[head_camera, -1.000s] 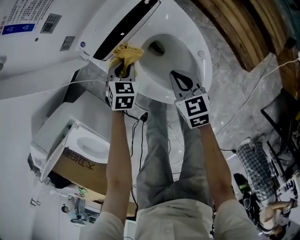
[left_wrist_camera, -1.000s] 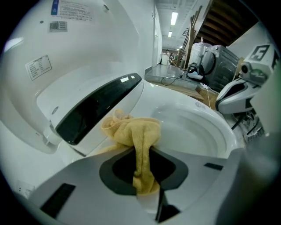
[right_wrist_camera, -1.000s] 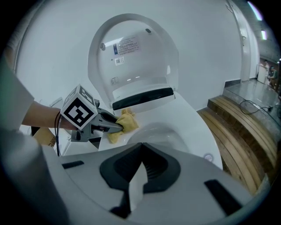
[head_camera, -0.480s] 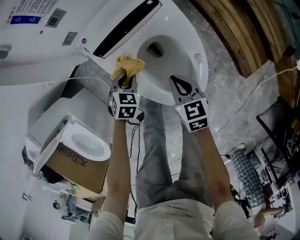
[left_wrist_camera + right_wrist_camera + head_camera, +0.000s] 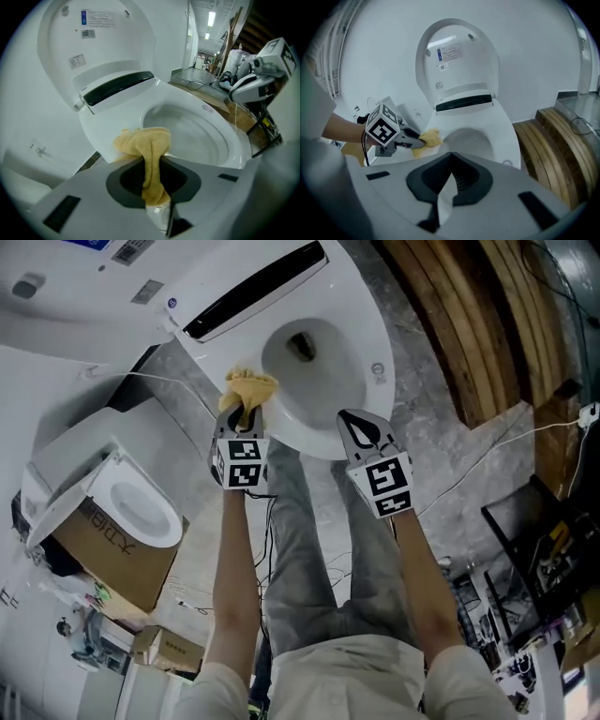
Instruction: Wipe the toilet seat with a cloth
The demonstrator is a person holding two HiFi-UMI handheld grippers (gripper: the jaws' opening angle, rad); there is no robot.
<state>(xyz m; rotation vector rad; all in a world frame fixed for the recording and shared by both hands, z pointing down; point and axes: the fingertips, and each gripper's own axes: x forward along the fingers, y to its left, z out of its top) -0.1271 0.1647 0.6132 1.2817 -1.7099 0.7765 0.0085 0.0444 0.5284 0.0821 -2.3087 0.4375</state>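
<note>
- The yellow cloth (image 5: pixel 248 388) is pinched between the left gripper's (image 5: pixel 242 416) jaws. A narrow fold runs back between them, and the bunched end spills out just past the tips.
- That bunched end rests on the white toilet seat (image 5: pixel 382 343), on the part of the ring right ahead of the left gripper. The bowl opening lies just beyond it and off to the gripper's right.
- In the left gripper view the cloth (image 5: pixel 145 150) hangs over the ring's near edge, with the seat curving away ahead and to the right.
- The right gripper (image 5: pixel 349 414) is beside the left one, on its right and apart from it, over the front edge of the seat. Its jaws are pressed together with nothing between them. Whether it touches the seat cannot be told.
- Past both grippers sits a long black panel (image 5: pixel 255 289) at the back of the ring. Behind it the lid (image 5: pixel 457 61) stands raised, with printed labels on its inner face.
- Wooden planks (image 5: pixel 469 324) lie on the grey floor to the right of the right gripper.
- To the left of the left gripper, well apart, another white seat (image 5: pixel 141 512) sits on a cardboard box (image 5: pixel 112 559).
</note>
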